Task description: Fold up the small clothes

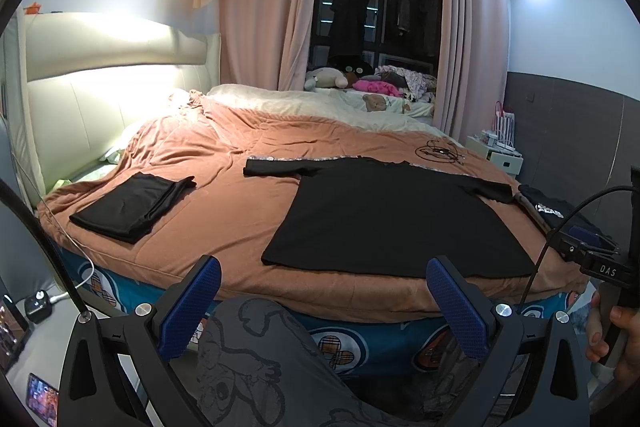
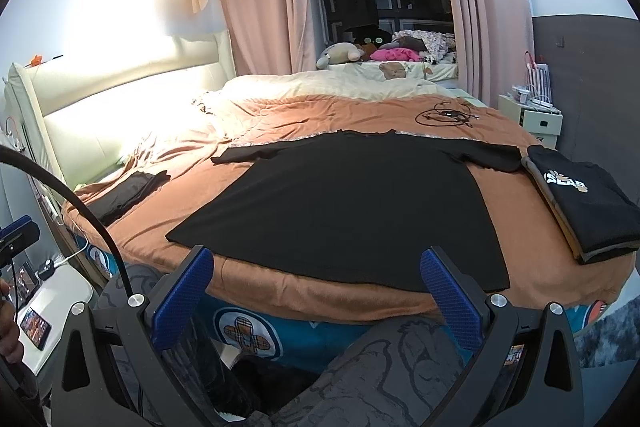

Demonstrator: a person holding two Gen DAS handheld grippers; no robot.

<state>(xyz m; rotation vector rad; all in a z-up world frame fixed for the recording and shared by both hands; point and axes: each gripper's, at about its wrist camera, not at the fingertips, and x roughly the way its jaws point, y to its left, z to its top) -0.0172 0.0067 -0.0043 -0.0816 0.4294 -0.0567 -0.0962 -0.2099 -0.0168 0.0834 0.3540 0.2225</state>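
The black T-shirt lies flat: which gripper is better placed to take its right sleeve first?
Probably the right gripper: the right sleeve lies toward its side, beside the folded stack. The left gripper sits nearer the left sleeve. Both are open.

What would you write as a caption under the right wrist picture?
Open right gripper poised before a black T-shirt spread flat on the bed, folded clothes stacked alongside.

Both wrist views low at bed (image 1: 240, 287) foot edge, facing window, sharing black T-shirt (image 1: 392, 219)

T-shirt (image 2: 344, 199) flat on bed (image 2: 320, 297) (stack (image 2: 592, 203) right)
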